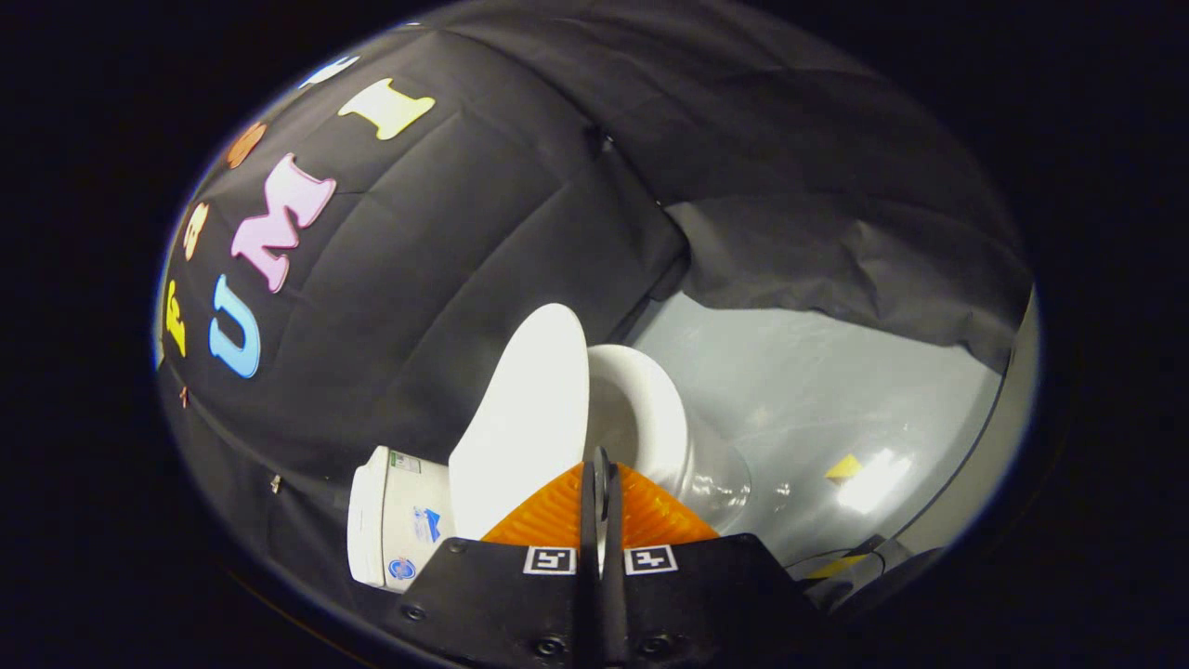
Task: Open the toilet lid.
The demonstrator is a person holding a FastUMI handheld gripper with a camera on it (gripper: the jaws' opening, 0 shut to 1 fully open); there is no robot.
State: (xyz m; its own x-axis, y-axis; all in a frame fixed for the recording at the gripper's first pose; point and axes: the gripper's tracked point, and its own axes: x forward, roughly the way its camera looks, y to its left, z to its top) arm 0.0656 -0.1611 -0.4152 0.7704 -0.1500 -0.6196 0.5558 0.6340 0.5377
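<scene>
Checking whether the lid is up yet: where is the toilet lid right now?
In the gripper view the toilet lid stands raised just ahead of the closed gripper, between the tank and the open bowl.

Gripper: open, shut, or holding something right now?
Gripper: shut, fingers pressed together just in front of the raised toilet lid; whether they pinch its edge cannot be told.

The gripper (pixel 602 483), its fingers pressed together, sits just before the raised toilet lid (pixel 525 418), with the bowl (pixel 641 409) beside it on the grey floor (pixel 836 390).
</scene>
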